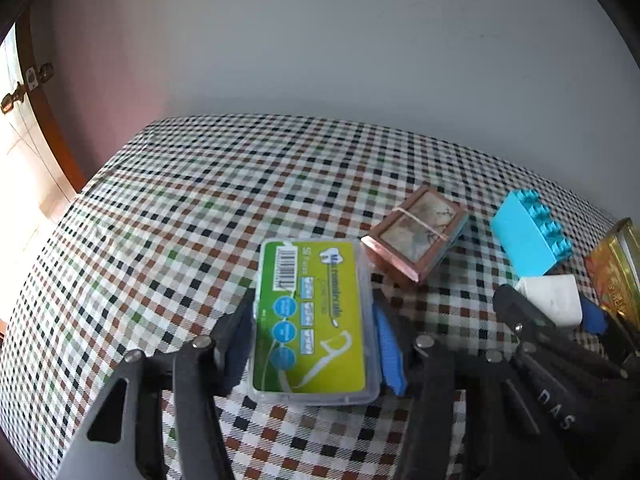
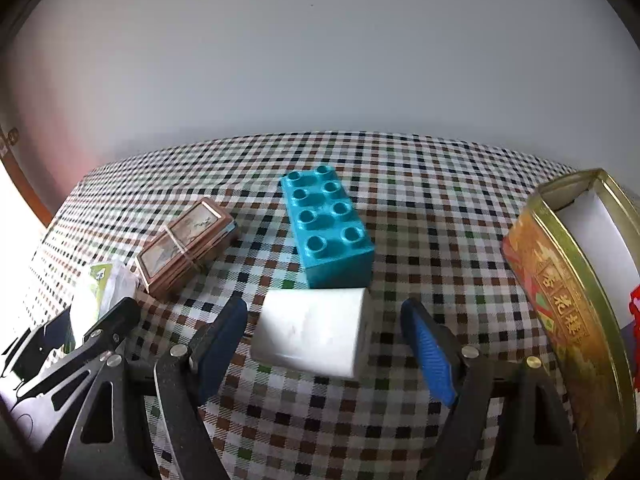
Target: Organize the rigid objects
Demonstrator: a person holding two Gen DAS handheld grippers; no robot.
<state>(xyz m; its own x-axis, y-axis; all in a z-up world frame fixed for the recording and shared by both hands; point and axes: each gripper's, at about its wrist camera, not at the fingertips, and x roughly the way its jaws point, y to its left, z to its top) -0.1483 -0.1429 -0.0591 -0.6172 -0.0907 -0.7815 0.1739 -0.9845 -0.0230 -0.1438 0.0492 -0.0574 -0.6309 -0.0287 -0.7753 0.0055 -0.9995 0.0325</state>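
Left gripper [image 1: 314, 330] pinching floss-pick box [image 1: 312, 320] across short sides, long axis running near-to-far. Right gripper [image 2: 324, 340] spread, straddling white block [image 2: 316, 330] on checkered tablecloth [image 2: 420, 208], pads not touching; gold tin [image 2: 560, 280] lying right, teal brick [image 2: 328, 224] just beyond.

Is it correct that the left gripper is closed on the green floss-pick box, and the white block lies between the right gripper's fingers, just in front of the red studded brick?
Not quite: the studded brick is blue, not red, as the right wrist view shows. The rest holds: left gripper on the green floss-pick box, white block between the right gripper fingers.
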